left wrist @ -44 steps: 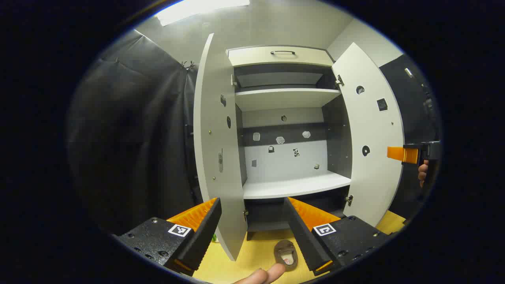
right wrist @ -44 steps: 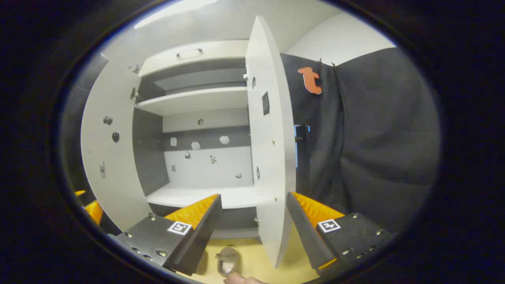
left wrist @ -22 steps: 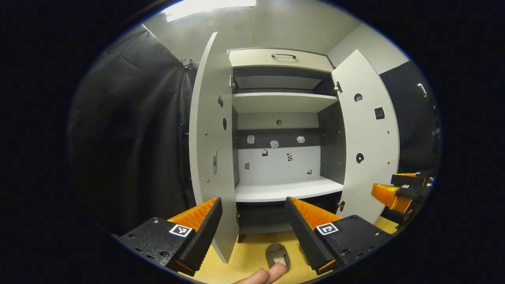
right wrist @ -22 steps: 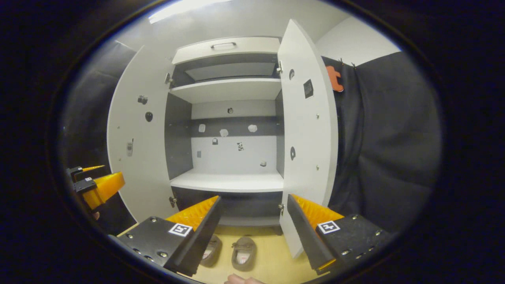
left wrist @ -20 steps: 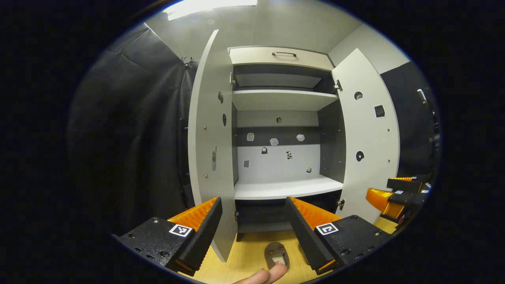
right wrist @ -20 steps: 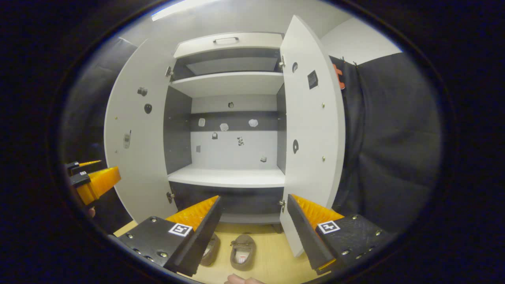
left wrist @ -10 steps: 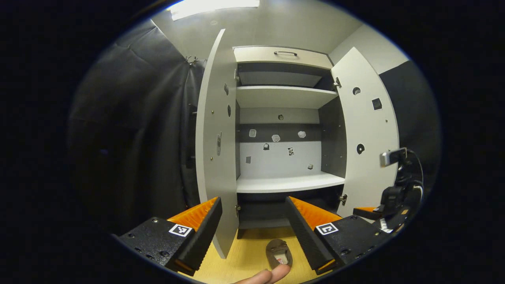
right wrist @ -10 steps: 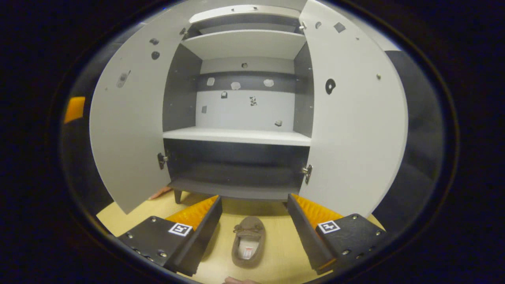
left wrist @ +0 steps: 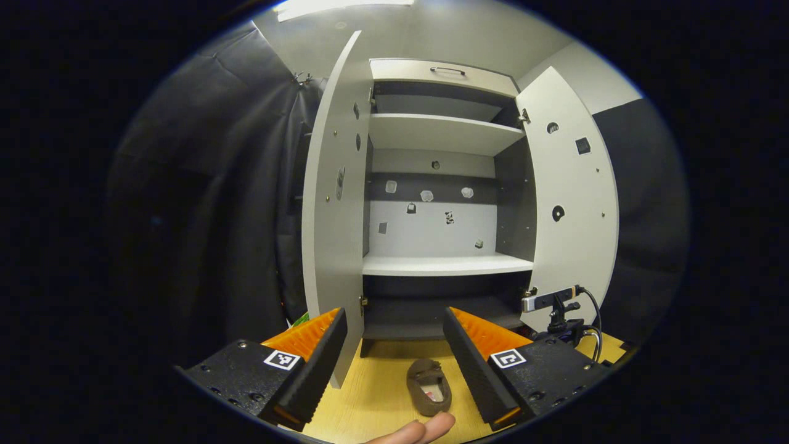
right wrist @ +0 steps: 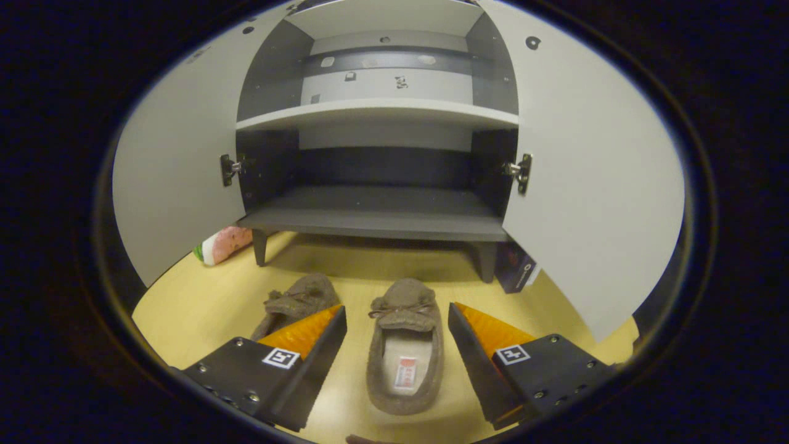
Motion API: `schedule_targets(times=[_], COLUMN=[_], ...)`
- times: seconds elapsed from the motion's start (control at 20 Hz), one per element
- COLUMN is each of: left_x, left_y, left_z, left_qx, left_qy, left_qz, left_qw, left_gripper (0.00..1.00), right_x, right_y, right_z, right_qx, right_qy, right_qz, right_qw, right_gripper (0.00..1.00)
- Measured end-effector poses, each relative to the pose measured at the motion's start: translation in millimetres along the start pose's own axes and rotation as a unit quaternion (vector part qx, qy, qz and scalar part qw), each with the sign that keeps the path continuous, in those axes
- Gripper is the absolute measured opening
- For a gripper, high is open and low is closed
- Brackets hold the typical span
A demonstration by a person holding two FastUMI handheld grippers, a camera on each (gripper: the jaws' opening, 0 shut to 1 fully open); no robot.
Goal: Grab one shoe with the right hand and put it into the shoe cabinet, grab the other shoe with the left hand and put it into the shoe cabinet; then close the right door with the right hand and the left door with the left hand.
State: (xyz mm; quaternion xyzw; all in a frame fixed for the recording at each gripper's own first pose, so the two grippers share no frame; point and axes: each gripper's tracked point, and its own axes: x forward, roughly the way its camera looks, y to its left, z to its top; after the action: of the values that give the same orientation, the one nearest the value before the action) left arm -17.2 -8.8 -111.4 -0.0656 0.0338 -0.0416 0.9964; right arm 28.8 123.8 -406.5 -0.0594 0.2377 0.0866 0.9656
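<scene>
— On the floor before the shoe cabinet [right wrist: 376, 213], both shoes [right wrist: 404, 345] wait?
— Yes. Right gripper [right wrist: 397, 336] jaws apart around one, left gripper [left wrist: 394, 345] apart too; both doors [right wrist: 592, 185] open, nothing done.

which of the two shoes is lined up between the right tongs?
The right-hand shoe, in the right gripper view: it lies between the open right tongs, untouched. The other shoe sits left, partly behind the left finger.
</scene>
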Motion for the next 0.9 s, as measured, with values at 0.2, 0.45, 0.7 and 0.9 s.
schedule_targets(times=[0.2, 0.45, 0.7, 0.9], left_x=[-3.3, 9.0, 43.5, 71.2], left_y=[8.0, 16.2, 15.4, -5.8], left_z=[-19.5, -13.2, 15.2, 29.1], left_qx=[-0.031, -0.017, 0.022, 0.028], left_qy=[0.009, -0.008, -0.024, -0.034], left_qz=[-0.001, 0.013, 0.023, 0.0], left_qw=[0.999, 1.0, 0.999, 0.999], left_gripper=[0.96, 0.96, 0.96, 0.96], right_x=[22.9, 61.6, 84.8, 85.0], right_y=[3.6, 5.6, 10.3, 14.1], right_z=[-35.2, -37.0, -45.0, -42.0], right_qx=[-0.001, 0.023, 0.033, 0.059], right_qy=[0.028, 0.04, 0.062, 0.061], right_qz=[0.004, -0.004, -0.008, 0.028], right_qw=[1.0, 0.999, 0.998, 0.996], right_gripper=[0.87, 0.64, 0.53, 0.42])
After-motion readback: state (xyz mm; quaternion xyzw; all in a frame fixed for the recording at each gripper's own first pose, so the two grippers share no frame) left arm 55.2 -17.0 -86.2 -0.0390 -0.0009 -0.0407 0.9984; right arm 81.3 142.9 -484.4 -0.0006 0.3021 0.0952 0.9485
